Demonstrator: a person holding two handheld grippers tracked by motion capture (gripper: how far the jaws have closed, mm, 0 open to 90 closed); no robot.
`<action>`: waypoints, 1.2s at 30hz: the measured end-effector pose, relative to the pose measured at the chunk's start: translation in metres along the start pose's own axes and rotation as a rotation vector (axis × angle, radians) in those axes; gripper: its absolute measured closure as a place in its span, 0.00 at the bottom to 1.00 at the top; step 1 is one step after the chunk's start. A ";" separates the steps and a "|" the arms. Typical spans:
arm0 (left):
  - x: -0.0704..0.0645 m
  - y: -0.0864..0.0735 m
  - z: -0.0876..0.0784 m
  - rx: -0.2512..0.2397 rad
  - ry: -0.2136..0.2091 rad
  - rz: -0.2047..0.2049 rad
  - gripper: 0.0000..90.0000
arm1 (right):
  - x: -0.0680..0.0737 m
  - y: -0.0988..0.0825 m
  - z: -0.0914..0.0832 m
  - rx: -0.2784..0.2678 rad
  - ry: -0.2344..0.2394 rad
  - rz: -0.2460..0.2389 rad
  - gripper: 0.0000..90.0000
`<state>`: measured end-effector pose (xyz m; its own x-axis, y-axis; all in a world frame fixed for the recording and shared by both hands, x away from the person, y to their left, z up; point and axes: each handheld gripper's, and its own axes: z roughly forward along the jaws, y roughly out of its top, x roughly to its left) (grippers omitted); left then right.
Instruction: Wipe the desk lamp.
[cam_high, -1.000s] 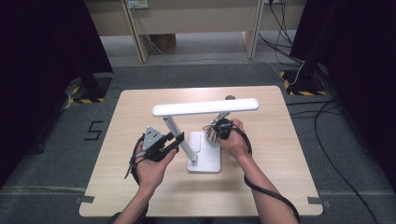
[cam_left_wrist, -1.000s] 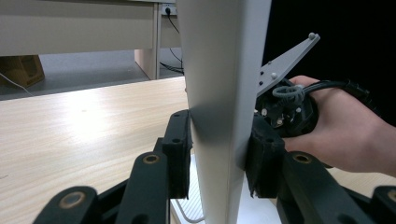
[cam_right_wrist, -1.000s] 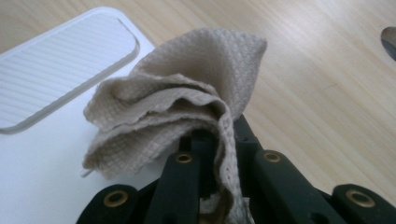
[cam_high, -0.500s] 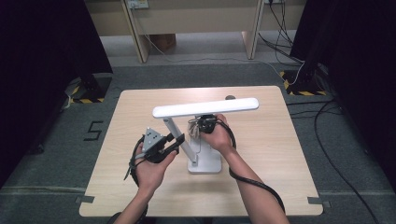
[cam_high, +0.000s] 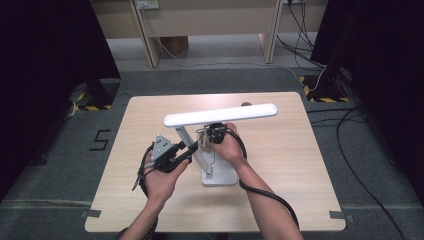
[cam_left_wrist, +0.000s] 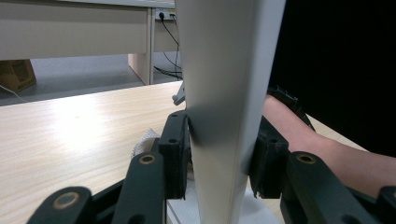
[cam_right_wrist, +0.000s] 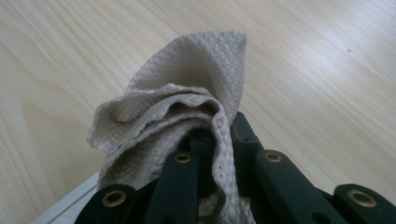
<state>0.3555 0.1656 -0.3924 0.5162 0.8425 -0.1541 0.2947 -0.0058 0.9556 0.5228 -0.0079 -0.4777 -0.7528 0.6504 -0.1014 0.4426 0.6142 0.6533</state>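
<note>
While the right gripper (cam_high: 206, 138) squeezes a crumpled paper towel (cam_right_wrist: 177, 116) tight between its black jaws, the thing it looks ready to wipe stands just beside it. That thing is the white desk lamp's post (cam_high: 194, 147), which leans up from the lamp's flat base (cam_high: 220, 175) near the middle of the wooden table (cam_high: 300, 165). From the towel, the post lies a tiny bit toward the person's left, so close that the two may touch; the high view is too small to be sure. The post's long line runs up and down with a slant, so a wipe would likely have to slide along that slant, not across it. On the other side of the post, the left gripper (cam_left_wrist: 219, 154) has its two pads pressed on the post's sides, one on each side, and seems to hold the lamp steady. Both hands are close to the post, but the right one has the towel, so it is the one placed to rub. Above them, the long bright lamp head (cam_high: 220, 115) stretches sideways over both grippers.
</note>
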 end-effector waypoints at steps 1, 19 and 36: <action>0.000 0.000 0.000 0.001 0.004 0.005 0.70 | 0.000 -0.001 0.000 0.005 -0.005 -0.001 0.93; -0.001 0.000 -0.001 0.001 0.008 0.004 0.71 | -0.030 -0.029 -0.017 0.055 -0.109 0.044 0.93; -0.005 -0.003 -0.004 -0.004 -0.005 -0.002 0.69 | -0.010 -0.001 -0.008 -0.003 -0.029 0.041 0.93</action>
<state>0.3488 0.1635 -0.3933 0.5196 0.8399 -0.1570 0.2927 -0.0023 0.9562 0.5261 -0.0192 -0.4712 -0.7195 0.6878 -0.0961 0.4713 0.5852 0.6598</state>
